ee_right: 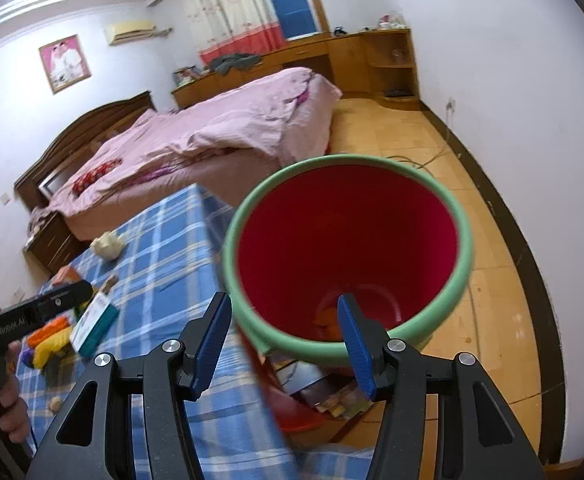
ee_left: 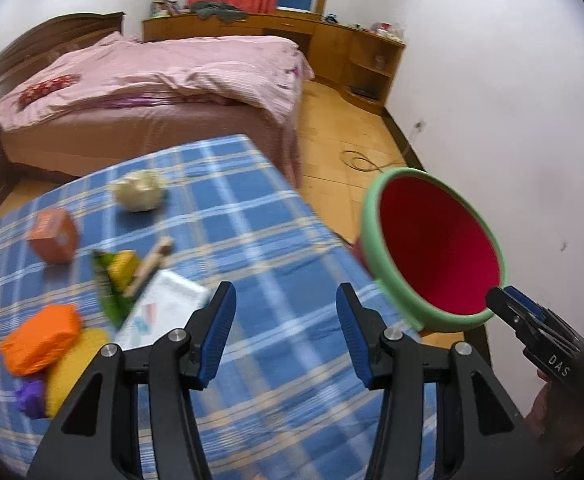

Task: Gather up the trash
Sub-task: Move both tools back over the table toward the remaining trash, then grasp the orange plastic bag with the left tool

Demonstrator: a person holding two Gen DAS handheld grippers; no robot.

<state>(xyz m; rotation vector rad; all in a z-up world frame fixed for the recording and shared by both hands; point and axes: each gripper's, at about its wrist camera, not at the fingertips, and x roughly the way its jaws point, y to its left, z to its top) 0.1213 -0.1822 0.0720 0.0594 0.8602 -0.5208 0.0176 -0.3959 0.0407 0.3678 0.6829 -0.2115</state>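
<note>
Right gripper point(ee_right: 286, 344) fingers pinch the near rim of the red bin point(ee_right: 348, 240), held off the table's point(ee_left: 276, 240) right edge; shallow hold, it could tip or slip. Left gripper point(ee_left: 286, 332) half-open, empty. Trash on table, blurry: roughly eight pieces, one orange packet point(ee_left: 42, 338), one paper ball point(ee_left: 138, 192).

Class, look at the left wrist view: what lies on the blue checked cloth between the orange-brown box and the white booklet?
In the left wrist view, between the orange-brown box and the white booklet lie a yellow-green wrapper and a wooden clothespin.
</note>
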